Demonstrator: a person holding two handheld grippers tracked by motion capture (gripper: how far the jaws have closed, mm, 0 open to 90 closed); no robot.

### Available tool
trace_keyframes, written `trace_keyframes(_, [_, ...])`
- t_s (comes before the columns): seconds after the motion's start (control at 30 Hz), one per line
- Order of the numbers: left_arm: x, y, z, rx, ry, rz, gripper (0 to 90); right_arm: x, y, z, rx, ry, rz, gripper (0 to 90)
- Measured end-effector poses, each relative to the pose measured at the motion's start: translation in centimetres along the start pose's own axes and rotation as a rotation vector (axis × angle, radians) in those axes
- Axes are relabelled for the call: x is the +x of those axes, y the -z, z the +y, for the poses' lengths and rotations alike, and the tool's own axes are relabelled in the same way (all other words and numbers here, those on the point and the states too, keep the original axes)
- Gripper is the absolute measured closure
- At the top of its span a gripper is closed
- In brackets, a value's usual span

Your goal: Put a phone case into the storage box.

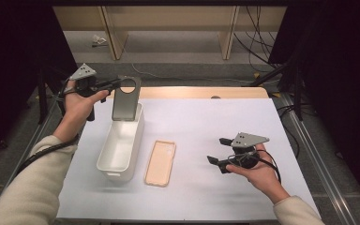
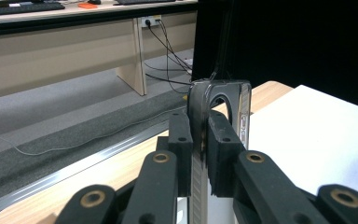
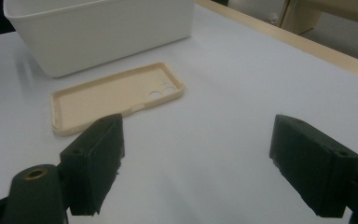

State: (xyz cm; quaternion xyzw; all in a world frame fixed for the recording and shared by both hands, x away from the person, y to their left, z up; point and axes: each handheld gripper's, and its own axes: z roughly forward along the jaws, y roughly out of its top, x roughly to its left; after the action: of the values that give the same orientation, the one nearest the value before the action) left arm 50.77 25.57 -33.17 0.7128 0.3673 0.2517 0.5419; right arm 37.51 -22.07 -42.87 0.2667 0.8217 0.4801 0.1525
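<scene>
Dark phone case (image 1: 125, 99) upright over bin (image 1: 120, 157)

Cream sleeves (image 1: 26, 187), black claws, grey plates (image 1: 249, 139)

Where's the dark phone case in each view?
High view: dark phone case, upper left, held upright over the white bin's far end by the left gripper.
Left gripper view: centre, clamped edge-on.
Right gripper view: out of frame.
Shared landmark: white tabletop.
</scene>
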Motion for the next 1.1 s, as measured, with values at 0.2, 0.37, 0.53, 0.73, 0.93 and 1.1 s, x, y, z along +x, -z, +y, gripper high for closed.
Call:
trace_keyframes(0.2, [0.3,-0.3,-0.2,0.004,0.006,-0.002,81.5,-0.1,0.0,0.0,-0.002,-0.002,0.000,18.8])
trace_keyframes(0.37, [0.4,-0.5,-0.2,0.007,0.005,0.000,81.5,0.0,0.0,0.0,0.000,-0.002,0.002,18.9])
trace_keyframes(0.53, [0.5,-0.7,-0.4,0.009,0.010,0.001,81.5,-0.1,0.0,0.0,-0.003,-0.005,-0.001,19.0])
trace_keyframes(0.73, [0.6,-1.0,-0.7,0.016,0.016,0.004,81.5,-0.1,0.0,0.0,-0.003,-0.005,-0.001,19.0])
trace_keyframes(0.93, [0.7,-1.2,-0.8,0.021,0.017,0.005,81.4,-0.1,0.0,0.0,-0.004,-0.005,-0.001,19.1])
trace_keyframes(1.1, [0.8,-1.3,-0.9,0.024,0.019,0.007,81.4,-0.1,0.0,0.0,-0.004,-0.006,0.001,19.1])
